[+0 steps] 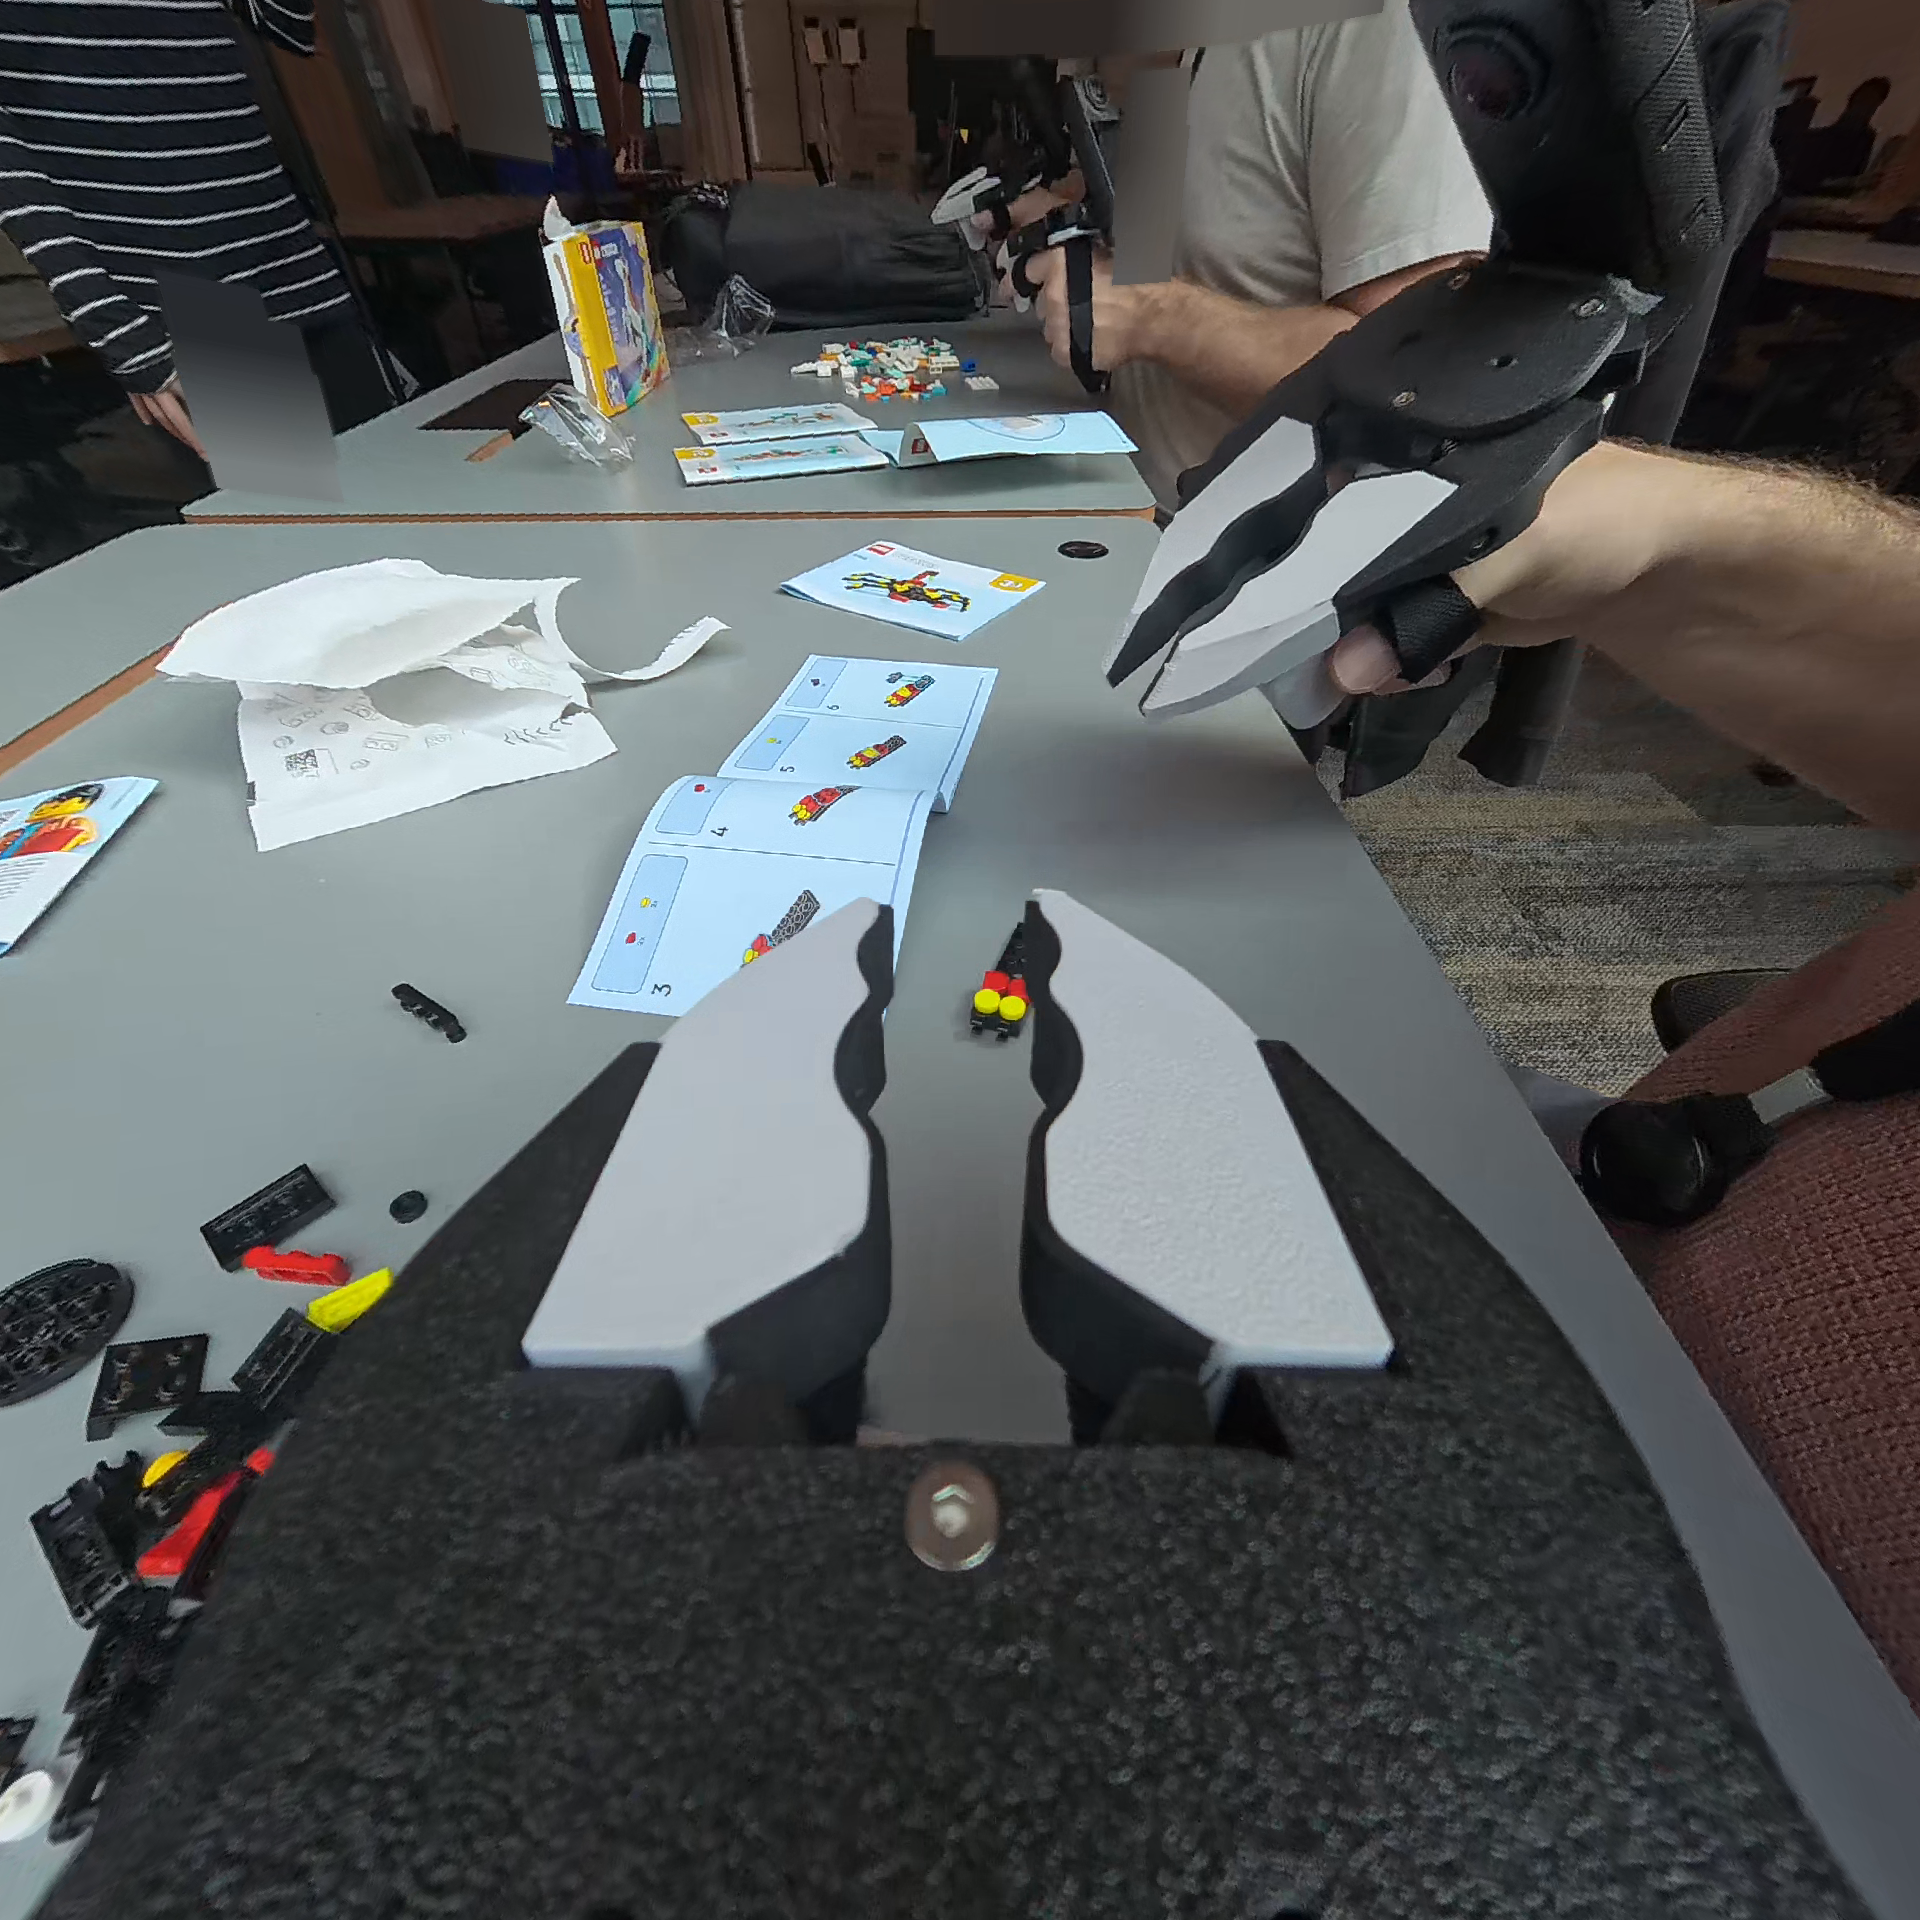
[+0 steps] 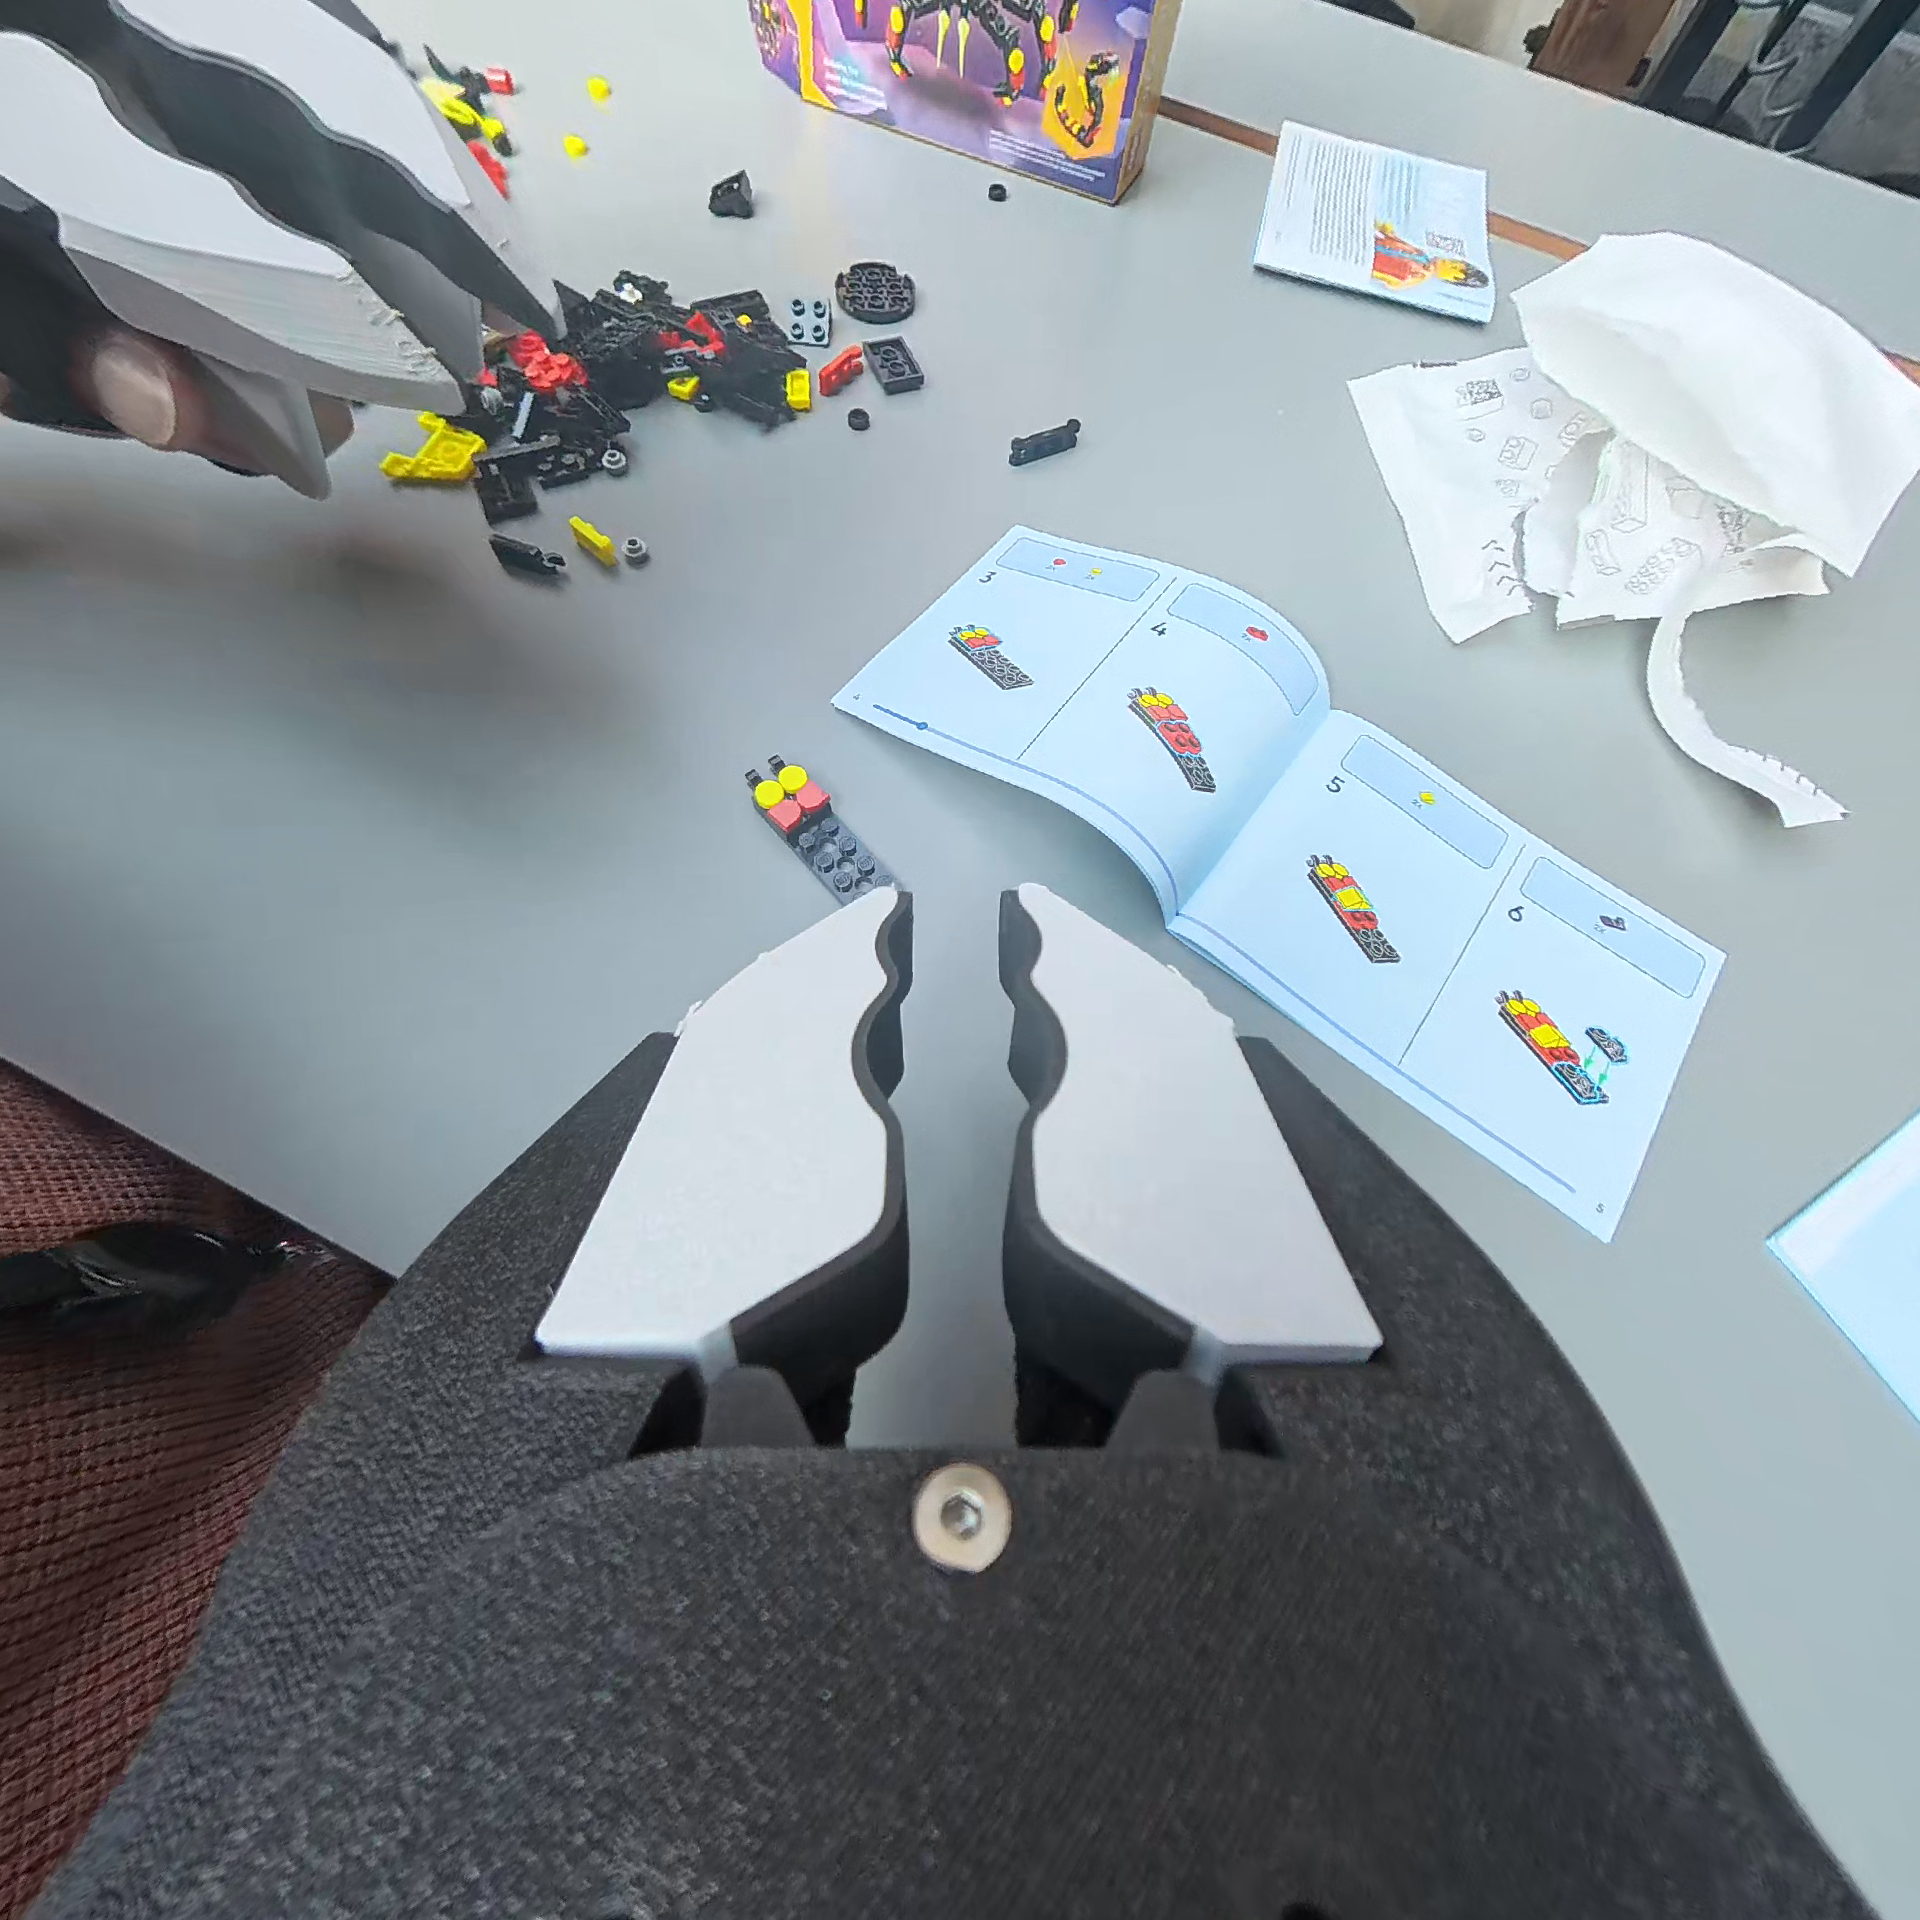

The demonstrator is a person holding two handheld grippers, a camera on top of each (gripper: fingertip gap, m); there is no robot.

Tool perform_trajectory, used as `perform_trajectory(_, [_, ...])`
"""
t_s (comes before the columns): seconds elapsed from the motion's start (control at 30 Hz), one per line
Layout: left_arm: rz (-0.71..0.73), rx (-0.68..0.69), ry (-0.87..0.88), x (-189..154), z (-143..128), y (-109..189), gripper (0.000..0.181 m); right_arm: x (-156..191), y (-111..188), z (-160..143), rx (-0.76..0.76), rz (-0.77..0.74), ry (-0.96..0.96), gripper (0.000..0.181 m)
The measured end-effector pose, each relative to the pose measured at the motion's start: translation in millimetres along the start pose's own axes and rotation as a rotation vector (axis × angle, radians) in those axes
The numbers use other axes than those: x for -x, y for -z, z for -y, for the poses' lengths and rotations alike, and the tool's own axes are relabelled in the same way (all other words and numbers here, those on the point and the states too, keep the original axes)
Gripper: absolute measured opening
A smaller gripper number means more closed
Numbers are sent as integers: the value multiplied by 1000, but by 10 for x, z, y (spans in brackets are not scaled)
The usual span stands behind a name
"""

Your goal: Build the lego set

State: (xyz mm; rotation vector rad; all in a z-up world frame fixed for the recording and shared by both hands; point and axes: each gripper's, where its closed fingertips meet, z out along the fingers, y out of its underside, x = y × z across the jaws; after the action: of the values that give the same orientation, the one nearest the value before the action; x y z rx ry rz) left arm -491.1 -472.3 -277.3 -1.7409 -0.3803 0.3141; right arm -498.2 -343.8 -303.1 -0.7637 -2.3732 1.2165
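Note:
A small build [image 1: 1003, 987], a black plate with red and yellow round pieces at one end, lies on the grey table [image 1: 312, 1039]. My left gripper [image 1: 961, 914] is open and empty, and the build shows between its fingertips, close to the right finger. In the right wrist view the build [image 2: 821, 831] lies just ahead-left of my right gripper [image 2: 956, 894], which is narrowly open and empty. The right gripper [image 1: 1130, 694] hangs above the table's right edge. The left gripper [image 2: 514, 358] hovers over the pile of loose black, red and yellow pieces [image 2: 644, 364].
An open instruction booklet [image 2: 1299, 831] lies right of the build. A torn white paper bag [image 2: 1662, 436], a leaflet [image 2: 1382, 218] and the set's box [image 2: 966, 73] lie farther out. A long black piece [image 2: 1044, 442] lies alone. A brown chair [image 1: 1818, 1299] stands by the table edge. A second table [image 1: 644, 478] with people stands behind. The left gripper's tips are roughly 15 centimeters from the right gripper's.

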Motion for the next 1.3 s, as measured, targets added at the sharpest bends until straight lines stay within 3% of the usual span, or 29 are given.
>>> perform_trajectory(0.23, [-17,-24,27,-31,24,203,24,150,47,72,4,-24,23,17])
perform_trajectory(0.5, [201,-78,-95,168,-37,358,21,253,2,118,-2,-17,40,18])
perform_trajectory(0.8, [238,-127,-85,177,-46,362,17,246,-57,156,-10,-1,52,19])
perform_trajectory(1.0, [298,-157,-196,166,6,397,15,222,-134,217,-19,2,77,19])
perform_trajectory(1.1, [299,-164,-242,115,14,382,13,302,-232,309,-62,27,160,19])
perform_trajectory(1.3, [310,-181,-196,181,8,425,13,351,-320,626,-297,46,305,19])
